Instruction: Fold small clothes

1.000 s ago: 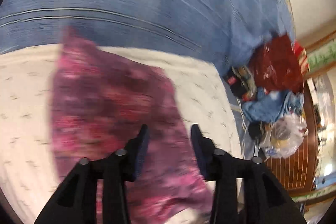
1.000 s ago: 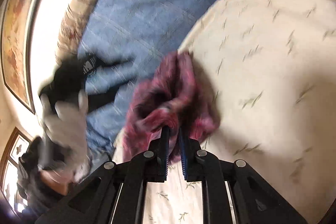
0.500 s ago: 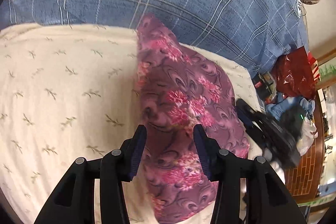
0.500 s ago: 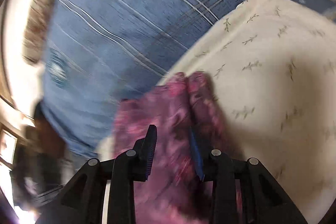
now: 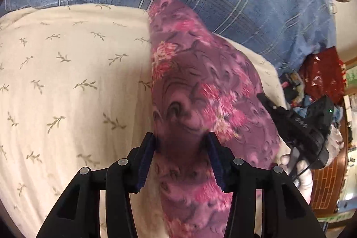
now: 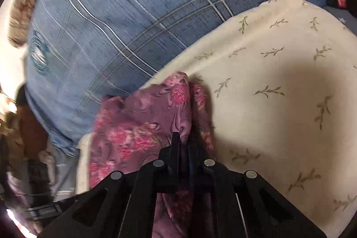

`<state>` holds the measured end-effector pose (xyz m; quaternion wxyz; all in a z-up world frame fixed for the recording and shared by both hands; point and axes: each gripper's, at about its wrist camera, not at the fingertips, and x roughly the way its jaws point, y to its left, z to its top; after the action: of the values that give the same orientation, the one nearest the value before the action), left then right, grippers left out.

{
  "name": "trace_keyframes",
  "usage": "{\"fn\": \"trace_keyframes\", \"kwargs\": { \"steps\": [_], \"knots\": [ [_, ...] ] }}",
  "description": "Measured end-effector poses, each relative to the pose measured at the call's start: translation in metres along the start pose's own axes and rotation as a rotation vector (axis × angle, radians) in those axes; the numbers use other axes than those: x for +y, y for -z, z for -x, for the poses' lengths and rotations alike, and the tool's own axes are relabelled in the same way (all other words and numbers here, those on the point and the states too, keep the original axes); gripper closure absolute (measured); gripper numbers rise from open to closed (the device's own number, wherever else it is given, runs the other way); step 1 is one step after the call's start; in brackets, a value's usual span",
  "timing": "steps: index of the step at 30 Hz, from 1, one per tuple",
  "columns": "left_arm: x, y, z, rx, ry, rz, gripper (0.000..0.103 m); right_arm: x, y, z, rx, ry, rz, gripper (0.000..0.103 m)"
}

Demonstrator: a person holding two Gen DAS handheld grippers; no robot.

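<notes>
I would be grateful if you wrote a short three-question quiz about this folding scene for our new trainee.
1. True or false: the left gripper is open over the purple floral garment.
2. Which gripper is shut on the garment: A left, B right?
3. Fill in: the garment lies on a cream ____-print sheet, beside the blue plaid cover.

Key: 1 true; 2 B; 3 leaf.

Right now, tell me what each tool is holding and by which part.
The right tool is shut on the purple floral garment, pinching a raised fold along its edge. The left tool is open over the same garment, gripping nothing.
</notes>
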<state>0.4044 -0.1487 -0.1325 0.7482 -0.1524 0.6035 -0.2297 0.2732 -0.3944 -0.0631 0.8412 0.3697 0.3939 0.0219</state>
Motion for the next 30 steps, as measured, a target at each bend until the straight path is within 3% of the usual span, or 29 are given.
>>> {"fn": "trace_keyframes", "kwargs": {
  "steps": [1,5,7,10,11,13,14,16,17,19,22,24,26,28,30],
  "knots": [
    [0.002,0.005,0.007,-0.004,0.011,0.000,0.056,0.000,0.003,0.011,-0.013,-0.048,-0.001,0.087],
    [0.004,0.032,0.029,-0.008,0.088,0.010,0.055,-0.003,0.028,0.034,0.024,-0.154,-0.011,0.052],
    [0.004,0.047,0.033,-0.014,0.096,0.003,0.054,-0.005,0.044,0.027,0.080,-0.128,-0.005,0.053],
    [-0.001,0.071,0.026,0.016,0.069,-0.036,0.054,0.010,0.057,0.039,0.067,-0.079,0.140,0.093],
    [-0.002,0.078,0.021,0.027,0.030,-0.051,0.054,0.014,0.059,0.049,0.012,-0.075,0.173,0.095],
    [-0.001,0.084,0.010,0.049,-0.006,-0.063,0.054,0.011,0.059,0.055,-0.022,-0.029,0.161,0.095],
    [0.002,0.086,0.004,0.068,-0.022,-0.050,0.054,0.007,0.059,0.045,0.024,0.046,0.166,0.095],
    [0.005,0.086,0.006,0.069,-0.014,-0.019,0.054,0.007,0.060,0.038,0.067,0.095,0.164,0.093],
    [0.006,0.087,0.014,0.072,0.012,-0.008,0.054,0.007,0.063,0.048,0.043,0.070,0.141,0.087],
    [0.007,0.089,0.027,0.057,0.045,-0.014,0.054,0.009,0.067,0.069,0.001,-0.002,0.115,0.086],
    [0.006,0.095,0.040,0.022,0.030,-0.037,0.052,0.013,0.083,0.092,-0.048,-0.078,0.140,0.067],
    [0.006,0.098,0.035,0.035,0.015,-0.035,0.052,0.016,0.095,0.082,-0.008,0.005,0.187,0.073],
    [0.004,0.103,0.022,0.068,-0.006,-0.028,0.052,0.006,0.103,0.064,0.056,0.192,0.242,0.086],
    [0.004,0.105,0.020,0.081,-0.018,-0.027,0.053,-0.001,0.105,0.062,0.055,0.196,0.231,0.086],
    [0.007,0.105,0.031,0.081,0.027,-0.027,0.053,0.002,0.095,0.073,0.045,0.172,0.185,0.083]
  ]
}}
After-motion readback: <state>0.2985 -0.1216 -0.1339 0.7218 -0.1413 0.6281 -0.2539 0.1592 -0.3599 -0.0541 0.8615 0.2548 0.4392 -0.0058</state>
